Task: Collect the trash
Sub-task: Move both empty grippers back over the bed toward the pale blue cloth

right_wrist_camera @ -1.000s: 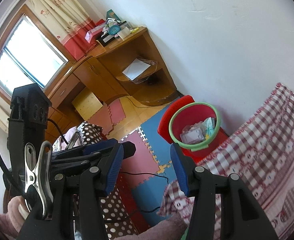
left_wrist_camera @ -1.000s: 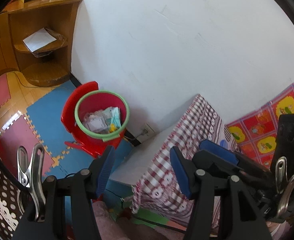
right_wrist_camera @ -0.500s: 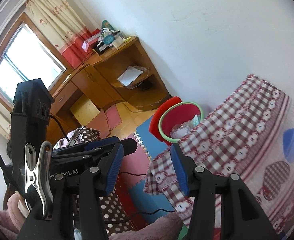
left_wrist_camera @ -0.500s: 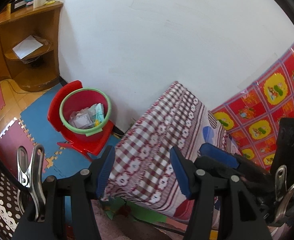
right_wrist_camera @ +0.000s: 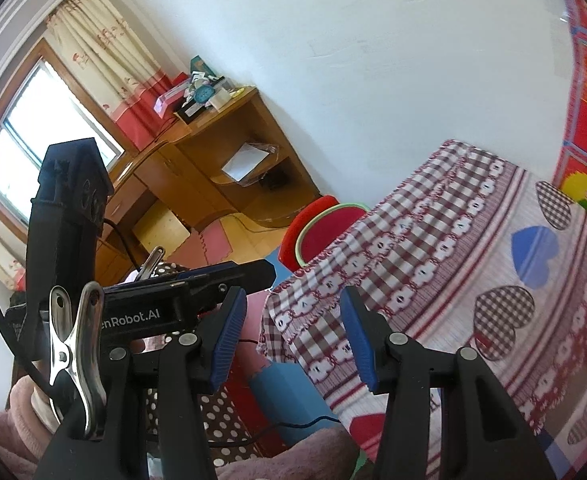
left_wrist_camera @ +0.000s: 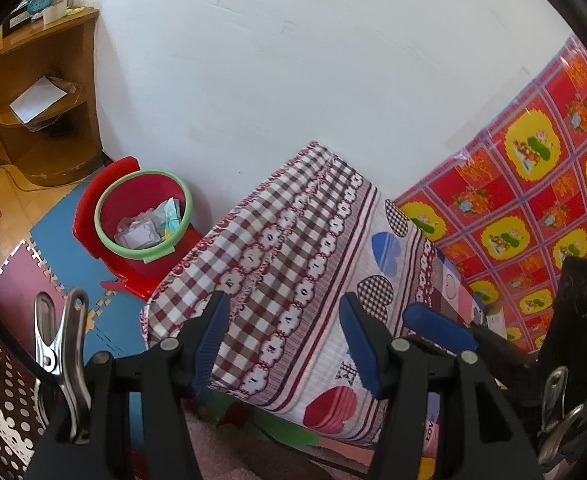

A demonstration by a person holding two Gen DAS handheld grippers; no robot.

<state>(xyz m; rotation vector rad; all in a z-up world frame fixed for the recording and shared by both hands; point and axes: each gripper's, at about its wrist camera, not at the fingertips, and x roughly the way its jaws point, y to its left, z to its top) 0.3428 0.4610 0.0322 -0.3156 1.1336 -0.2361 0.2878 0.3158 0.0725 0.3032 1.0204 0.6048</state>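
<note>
Left tongs: blue pads parted about halfway, nothing between them, hanging over the near corner of the counter draped in a red-and-white checked cloth with heart patches. Right tongs: same half-open gap, empty, over the same cloth edge. Red plastic bucket with pale green rim sits on a red plastic chair on the floor, against the white wall, just left of the counter; it holds crumpled paper and wrapper trash. From the right wrist view only the bucket's rim shows behind the cloth. Blue and pink foam floor mats under the chair. Wooden corner shelf further left, white sheet on its middle level.
</note>
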